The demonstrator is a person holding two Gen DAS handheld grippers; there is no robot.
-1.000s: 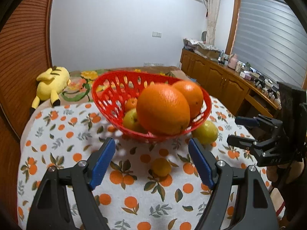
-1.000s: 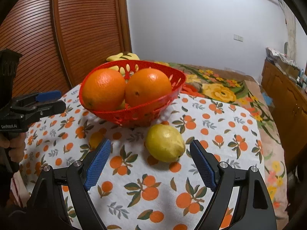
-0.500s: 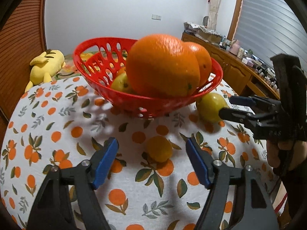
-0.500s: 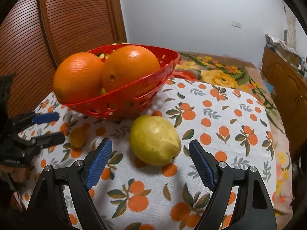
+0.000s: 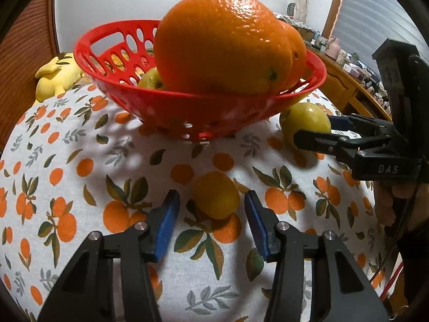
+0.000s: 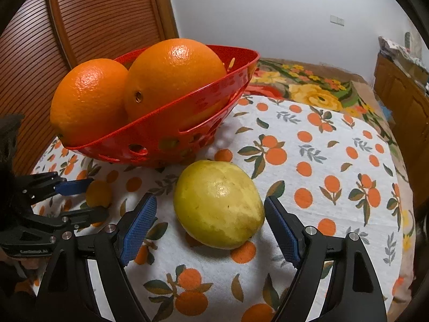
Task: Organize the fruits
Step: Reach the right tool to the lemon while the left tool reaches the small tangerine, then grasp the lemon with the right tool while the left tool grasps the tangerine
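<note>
A red basket [image 5: 128, 91] [image 6: 171, 131] holds two big oranges [image 5: 222, 43] [image 6: 174, 77] and a small green-yellow fruit [image 5: 151, 79]. A small yellow-orange fruit [image 5: 215, 194] [image 6: 98, 193] lies on the tablecloth just ahead of my open left gripper [image 5: 211, 201], level with its blue pads, not touching. A larger yellow-green fruit [image 6: 218, 204] [image 5: 304, 122] lies right of the basket, between the tips of my open right gripper [image 6: 207, 209], with gaps on both sides.
The round table has a white cloth printed with oranges [image 5: 67, 161] [image 6: 335, 161]. A yellow plush toy [image 5: 57, 73] lies at its far edge. A wooden sideboard with clutter [image 5: 346, 80] stands to the right, a slatted wooden door [image 6: 88, 18] to the left.
Both grippers have moved forward and down to the table. The small fruit now sits at the left pads, and the yellow-green fruit now sits between the right pads. Both stay open.
</note>
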